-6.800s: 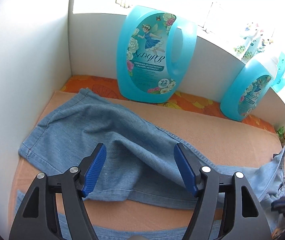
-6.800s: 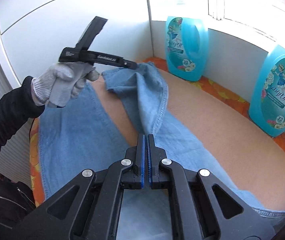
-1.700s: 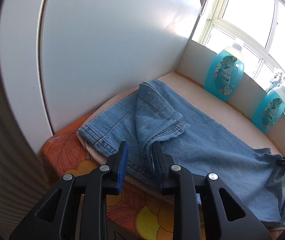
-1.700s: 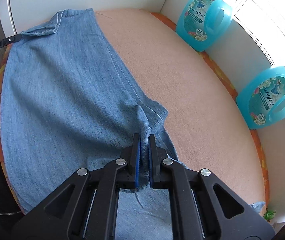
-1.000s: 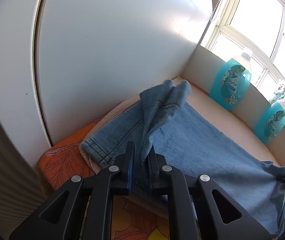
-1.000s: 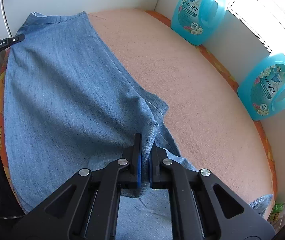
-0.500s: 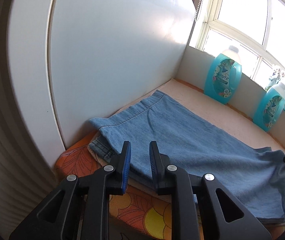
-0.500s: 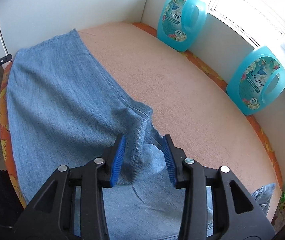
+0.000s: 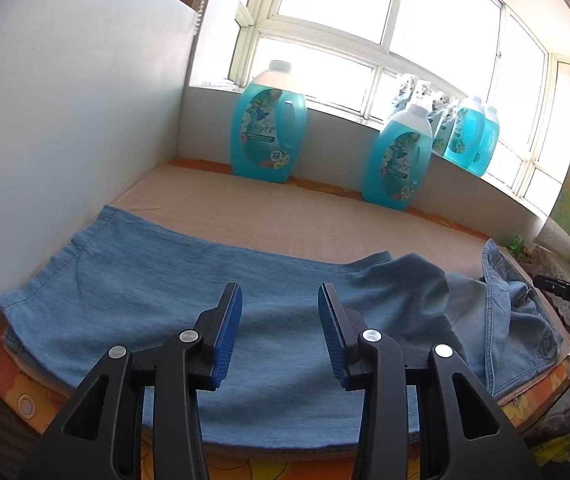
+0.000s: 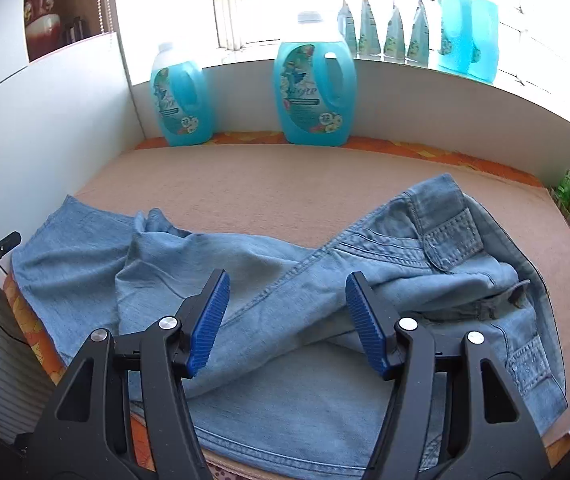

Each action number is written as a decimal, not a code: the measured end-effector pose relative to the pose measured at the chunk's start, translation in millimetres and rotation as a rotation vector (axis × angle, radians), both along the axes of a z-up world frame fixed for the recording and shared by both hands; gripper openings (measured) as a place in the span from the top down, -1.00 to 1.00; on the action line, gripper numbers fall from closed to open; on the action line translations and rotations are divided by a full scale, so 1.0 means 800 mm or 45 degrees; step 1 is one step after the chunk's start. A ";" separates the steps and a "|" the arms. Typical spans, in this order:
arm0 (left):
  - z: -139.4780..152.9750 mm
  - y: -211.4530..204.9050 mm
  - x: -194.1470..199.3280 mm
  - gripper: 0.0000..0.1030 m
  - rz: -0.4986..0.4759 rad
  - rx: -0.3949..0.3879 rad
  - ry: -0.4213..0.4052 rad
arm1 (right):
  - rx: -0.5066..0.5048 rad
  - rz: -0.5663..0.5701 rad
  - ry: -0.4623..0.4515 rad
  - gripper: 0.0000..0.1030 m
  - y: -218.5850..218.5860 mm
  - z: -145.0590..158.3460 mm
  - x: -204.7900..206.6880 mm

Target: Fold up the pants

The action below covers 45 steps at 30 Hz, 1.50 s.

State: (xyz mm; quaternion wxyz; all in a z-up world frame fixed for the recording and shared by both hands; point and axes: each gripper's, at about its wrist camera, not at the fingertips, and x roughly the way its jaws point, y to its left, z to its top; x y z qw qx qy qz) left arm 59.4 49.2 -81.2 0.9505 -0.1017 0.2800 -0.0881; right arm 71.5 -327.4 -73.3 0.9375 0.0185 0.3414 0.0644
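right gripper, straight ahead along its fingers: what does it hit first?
Most likely the jeans. The right gripper points down at the denim lying on the peach towel, its jaws opening with nothing between them. The first contact looks like the stitched side seam crossing between the pads, though the depth is unclear.

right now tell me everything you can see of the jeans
The jeans are light blue denim, lying loose on the peach-coloured mat. One leg is laid flat along the near edge toward the white wall; the other lies rumpled and crosses diagonally over it. The waistband end, with a stitched flap pocket and belt loops, is bunched at the right. Seams show double stitching. Neither tongs holds the cloth: the left tongs and right tongs have opening jaws with nothing pinched between them.
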 end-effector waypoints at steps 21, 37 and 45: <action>-0.060 -0.287 0.072 -0.09 -0.845 -0.169 0.445 | 0.182 -0.258 0.213 -0.57 -0.134 0.002 0.096; -0.077 -0.281 0.064 0.38 -0.924 -0.175 0.438 | 0.059 -0.581 0.624 -0.57 -0.108 -0.052 0.295; -0.075 -0.287 0.068 0.78 -0.956 -0.160 0.402 | -0.044 -0.577 0.670 -0.39 -0.106 -0.064 0.303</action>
